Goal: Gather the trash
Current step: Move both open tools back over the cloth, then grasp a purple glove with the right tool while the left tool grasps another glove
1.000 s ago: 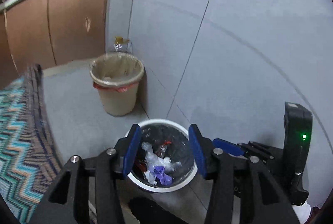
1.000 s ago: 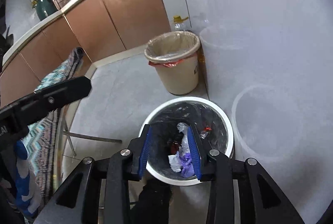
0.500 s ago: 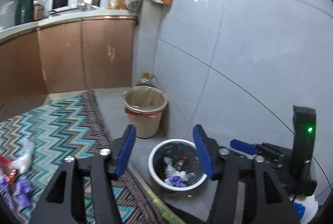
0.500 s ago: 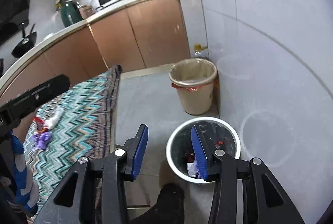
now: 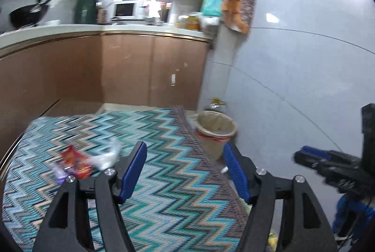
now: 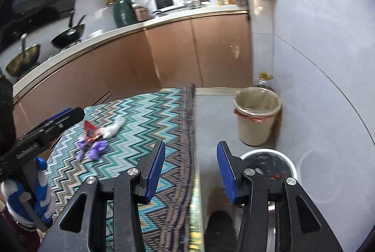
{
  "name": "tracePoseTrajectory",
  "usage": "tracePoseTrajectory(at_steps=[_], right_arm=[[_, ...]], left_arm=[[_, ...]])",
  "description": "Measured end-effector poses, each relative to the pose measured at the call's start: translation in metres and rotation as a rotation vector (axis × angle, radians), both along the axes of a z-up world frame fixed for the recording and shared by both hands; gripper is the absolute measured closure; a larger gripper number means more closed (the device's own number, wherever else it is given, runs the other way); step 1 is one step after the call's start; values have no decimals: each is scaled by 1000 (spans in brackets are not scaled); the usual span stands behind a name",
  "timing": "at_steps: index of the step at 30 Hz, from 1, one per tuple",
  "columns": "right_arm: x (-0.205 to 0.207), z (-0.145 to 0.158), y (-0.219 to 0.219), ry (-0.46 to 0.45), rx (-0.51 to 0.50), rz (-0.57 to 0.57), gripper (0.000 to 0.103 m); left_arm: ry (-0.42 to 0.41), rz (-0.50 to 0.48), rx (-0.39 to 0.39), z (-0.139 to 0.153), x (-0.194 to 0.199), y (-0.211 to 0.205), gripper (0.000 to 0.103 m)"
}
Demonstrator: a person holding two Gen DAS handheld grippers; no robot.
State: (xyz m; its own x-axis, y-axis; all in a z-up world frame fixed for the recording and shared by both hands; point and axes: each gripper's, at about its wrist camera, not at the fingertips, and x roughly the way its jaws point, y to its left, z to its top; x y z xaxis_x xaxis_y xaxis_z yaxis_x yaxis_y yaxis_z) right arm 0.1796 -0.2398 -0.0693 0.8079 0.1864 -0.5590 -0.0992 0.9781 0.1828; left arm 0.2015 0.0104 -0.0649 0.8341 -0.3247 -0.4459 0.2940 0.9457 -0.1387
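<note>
Trash lies on a table with a teal zigzag cloth [image 5: 168, 181]: a red wrapper [image 5: 75, 161], a clear plastic piece [image 5: 109, 153] and purple wrappers [image 6: 93, 148]. The red wrapper [image 6: 90, 131] and white plastic [image 6: 113, 127] also show in the right wrist view. My left gripper [image 5: 185, 172] is open and empty above the cloth, right of the trash. My right gripper [image 6: 191, 170] is open and empty over the table's right edge. A white-rimmed bin [image 6: 269, 163] with a black liner holding trash stands on the floor below the right gripper.
A beige lined bin [image 6: 257, 116] stands by the grey tiled wall [image 6: 316, 64]. Brown kitchen cabinets [image 5: 140, 69] with a white counter run behind the table. The right gripper [image 5: 328, 167] shows at the left wrist view's right edge.
Both grippers have risen and swung left, from over the white-rimmed bin to above the table. The trash on the cloth has come into view. Both stay open and empty.
</note>
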Motion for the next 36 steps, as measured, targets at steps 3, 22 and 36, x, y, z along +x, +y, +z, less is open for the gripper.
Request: tracePoseTrajectory(at_steps=[3,22,36], right_arm=[[6,1,22,3,-5,46,55],[106,-74,199,215,24,450,52],[158,-123,260,345,91,531,50]], left_arm=[[30,76,-3,-18,8,38,32],[285,218,84,-127,83,162,31],[354,238,-75,-144,103,196,66]])
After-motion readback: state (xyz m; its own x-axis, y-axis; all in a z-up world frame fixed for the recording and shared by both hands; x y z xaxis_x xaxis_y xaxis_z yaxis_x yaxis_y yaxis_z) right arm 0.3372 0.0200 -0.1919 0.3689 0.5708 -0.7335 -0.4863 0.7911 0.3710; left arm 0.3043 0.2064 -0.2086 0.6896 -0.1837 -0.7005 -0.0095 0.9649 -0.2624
